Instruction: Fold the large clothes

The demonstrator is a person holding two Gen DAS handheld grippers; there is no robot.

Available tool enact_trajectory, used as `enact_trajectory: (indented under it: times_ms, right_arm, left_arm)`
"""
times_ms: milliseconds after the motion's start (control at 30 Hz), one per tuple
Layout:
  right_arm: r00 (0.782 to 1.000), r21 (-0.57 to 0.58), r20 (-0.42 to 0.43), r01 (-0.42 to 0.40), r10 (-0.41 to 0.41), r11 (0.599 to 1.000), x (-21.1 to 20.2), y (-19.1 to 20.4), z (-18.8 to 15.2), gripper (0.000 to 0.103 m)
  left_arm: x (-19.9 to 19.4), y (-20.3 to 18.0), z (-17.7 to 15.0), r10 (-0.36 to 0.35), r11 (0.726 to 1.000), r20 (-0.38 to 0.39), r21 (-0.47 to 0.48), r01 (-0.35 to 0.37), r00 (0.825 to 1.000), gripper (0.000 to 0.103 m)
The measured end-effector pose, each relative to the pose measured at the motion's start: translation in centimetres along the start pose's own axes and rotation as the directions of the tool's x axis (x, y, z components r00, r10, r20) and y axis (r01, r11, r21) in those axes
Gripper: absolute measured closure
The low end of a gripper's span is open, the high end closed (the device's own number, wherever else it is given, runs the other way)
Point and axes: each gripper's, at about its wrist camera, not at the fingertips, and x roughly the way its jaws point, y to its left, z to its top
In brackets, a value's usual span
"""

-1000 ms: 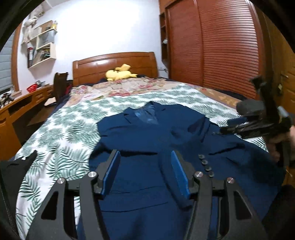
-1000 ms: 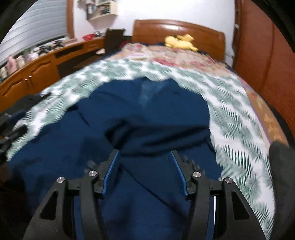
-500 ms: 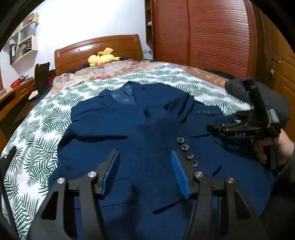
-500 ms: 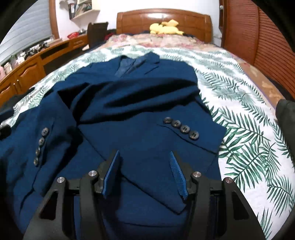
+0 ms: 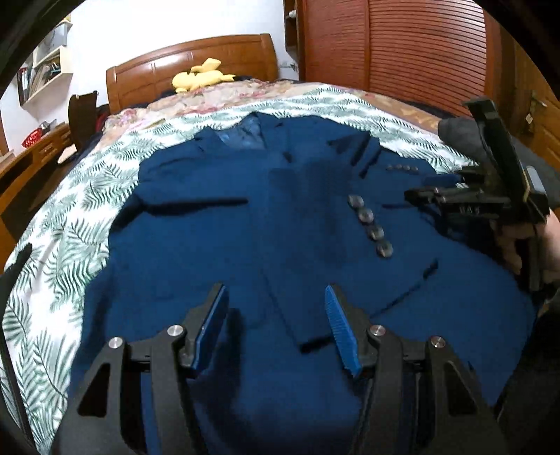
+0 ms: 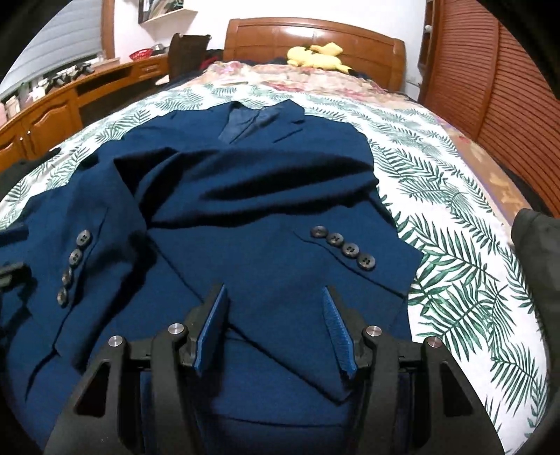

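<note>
A navy blue suit jacket lies front-up on the bed, collar toward the headboard. Both sleeves are folded across its front, their cuffs with dark buttons showing. My left gripper is open and empty, held over the jacket's lower front. My right gripper is open and empty, over the lower edge of the right sleeve. In the left wrist view the right gripper shows at the jacket's right side, in a hand.
The bed has a white cover with green leaves and a wooden headboard. A yellow plush toy lies by the headboard. A wooden desk runs along the left. A red-brown wardrobe stands on the right.
Both grippers have drawn back toward the jacket's hem and steadied. The left view swung right; the sleeves now lie settled across the front.
</note>
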Motion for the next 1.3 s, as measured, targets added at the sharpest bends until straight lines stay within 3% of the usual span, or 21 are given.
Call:
enact_trajectory:
  times_ms: [233, 300, 400, 500, 567, 733, 833, 933, 1167, 1300]
  right_arm:
    - [1.0, -0.005, -0.008, 0.021, -0.021, 1.0, 0.2, 0.1, 0.0, 0.047]
    - [0.999, -0.012, -0.012, 0.03, -0.03, 0.999, 0.3, 0.3, 0.1, 0.047]
    - [0.999, -0.023, -0.015, 0.037, -0.038, 0.999, 0.3, 0.4, 0.1, 0.047]
    - [0.999, -0.025, -0.014, 0.035, -0.036, 0.999, 0.3, 0.4, 0.1, 0.047]
    - [0.999, -0.021, -0.012, 0.032, -0.032, 0.999, 0.2, 0.4, 0.1, 0.047]
    - [0.999, -0.027, -0.016, 0.036, -0.036, 0.999, 0.3, 0.6, 0.0, 0.047]
    - [0.999, -0.028, -0.016, 0.037, -0.038, 0.999, 0.3, 0.6, 0.0, 0.047]
    - [0.999, -0.021, -0.012, 0.036, -0.036, 0.999, 0.3, 0.5, 0.0, 0.047]
    - [0.999, -0.012, -0.014, 0.035, -0.035, 0.999, 0.3, 0.1, 0.1, 0.047]
    - [0.999, -0.009, -0.013, 0.031, -0.031, 0.999, 0.3, 0.1, 0.1, 0.047]
  left_arm:
    - [0.3, 0.2, -1.0, -0.07, 0.997, -0.036, -0.033, 0.069, 0.997, 0.066]
    - [0.5, 0.3, -0.9, -0.107, 0.993, -0.045, -0.045, 0.105, 0.993, 0.085]
    - [0.2, 0.2, -0.4, -0.124, 0.991, -0.035, -0.049, 0.122, 0.992, 0.101]
    - [-1.6, 1.0, 0.7, -0.078, 0.995, 0.043, -0.061, 0.08, 0.996, 0.102]
    - [-2.7, 2.2, 1.6, -0.004, 0.997, 0.094, -0.078, 0.012, 0.996, 0.102]
    - [-5.1, 6.8, 3.4, 0.073, 0.982, 0.195, -0.185, -0.037, 0.978, 0.102]
    - [-5.2, 8.9, 3.7, 0.12, 0.969, 0.204, -0.235, -0.07, 0.972, 0.102]
    - [-4.5, 10.0, 3.2, 0.128, 0.961, 0.172, -0.266, -0.08, 0.977, 0.101]
    - [-4.2, 10.4, 1.9, 0.112, 0.963, 0.157, -0.261, -0.068, 0.981, 0.085]
    - [-4.3, 10.0, 1.0, 0.112, 0.969, 0.152, -0.236, -0.074, 0.982, 0.083]
